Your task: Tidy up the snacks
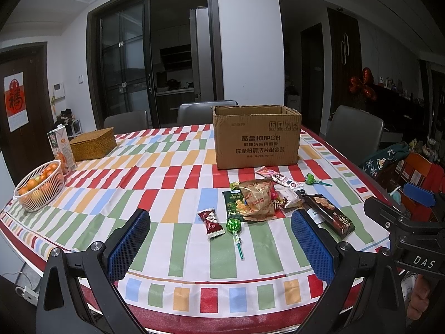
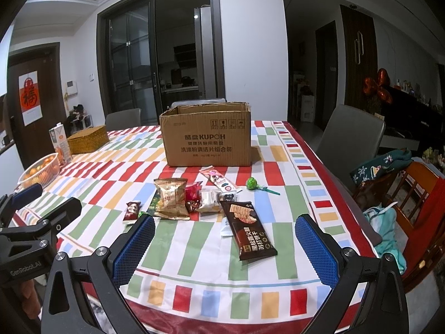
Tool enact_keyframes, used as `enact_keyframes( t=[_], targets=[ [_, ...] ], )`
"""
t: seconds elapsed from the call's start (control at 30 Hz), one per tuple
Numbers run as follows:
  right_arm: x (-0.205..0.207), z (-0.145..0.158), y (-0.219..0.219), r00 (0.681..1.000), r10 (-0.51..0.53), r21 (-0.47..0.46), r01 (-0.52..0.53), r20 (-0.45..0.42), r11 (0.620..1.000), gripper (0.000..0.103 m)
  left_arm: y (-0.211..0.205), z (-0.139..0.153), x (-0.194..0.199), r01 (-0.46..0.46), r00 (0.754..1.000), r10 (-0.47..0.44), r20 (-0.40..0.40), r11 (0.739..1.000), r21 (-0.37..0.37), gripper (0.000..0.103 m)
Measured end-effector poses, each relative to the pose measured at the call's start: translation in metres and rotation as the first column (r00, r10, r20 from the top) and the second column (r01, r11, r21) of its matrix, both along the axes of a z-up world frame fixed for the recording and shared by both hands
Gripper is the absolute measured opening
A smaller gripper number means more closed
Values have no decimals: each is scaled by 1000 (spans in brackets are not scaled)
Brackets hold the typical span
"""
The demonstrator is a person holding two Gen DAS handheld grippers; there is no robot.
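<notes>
An open cardboard box (image 1: 257, 136) (image 2: 207, 136) stands upright on the checked tablecloth. In front of it lie loose snacks: a gold crinkled bag (image 1: 257, 199) (image 2: 170, 197), a dark cracker pack (image 1: 329, 214) (image 2: 249, 229), a small red packet (image 1: 210, 221) (image 2: 132, 210), a green packet (image 1: 233, 204), a pink bar (image 1: 278, 179) (image 2: 219, 181), two green lollipops (image 1: 233, 226) (image 1: 310, 178) (image 2: 252, 183). My left gripper (image 1: 221, 239) is open and empty, short of the pile. My right gripper (image 2: 225, 239) is open and empty, the cracker pack between its fingers.
A white basket of oranges (image 1: 39, 185) (image 2: 41, 169), a juice carton (image 1: 61, 149) (image 2: 59, 142) and a wicker box (image 1: 93, 143) (image 2: 87, 139) sit at the table's left. Grey chairs (image 1: 354, 130) (image 2: 351, 139) stand round the table. A wooden chair with clothes (image 2: 411, 189) is at the right.
</notes>
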State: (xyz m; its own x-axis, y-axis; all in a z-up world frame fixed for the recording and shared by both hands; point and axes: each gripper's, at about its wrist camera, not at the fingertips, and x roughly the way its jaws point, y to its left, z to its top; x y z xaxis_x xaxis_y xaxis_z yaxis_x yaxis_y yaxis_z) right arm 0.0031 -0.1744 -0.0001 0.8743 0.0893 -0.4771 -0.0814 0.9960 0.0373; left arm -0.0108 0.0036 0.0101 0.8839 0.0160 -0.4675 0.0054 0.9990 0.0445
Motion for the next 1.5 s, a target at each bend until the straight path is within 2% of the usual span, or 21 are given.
enact_keyframes(
  t=[0.4, 0.83, 1.17, 1.5],
  targets=[
    [-1, -3, 2, 1000, -1, 5, 1, -12, 1000, 102, 0, -4, 2, 10, 1000, -10, -19, 1000, 0, 103],
    [22, -21, -1, 997, -1, 8, 2, -81, 1000, 102, -6, -22, 26, 41, 997, -39, -65, 999, 26, 102],
    [65, -37, -12, 990, -14, 16, 16, -138, 1000, 101, -16, -38, 58, 70, 994, -64, -91, 996, 57, 84],
    [108, -67, -22, 970, 4, 47, 8, -245, 999, 86, -25, -65, 99, 100, 982, -87, -169, 993, 68, 62]
  ],
)
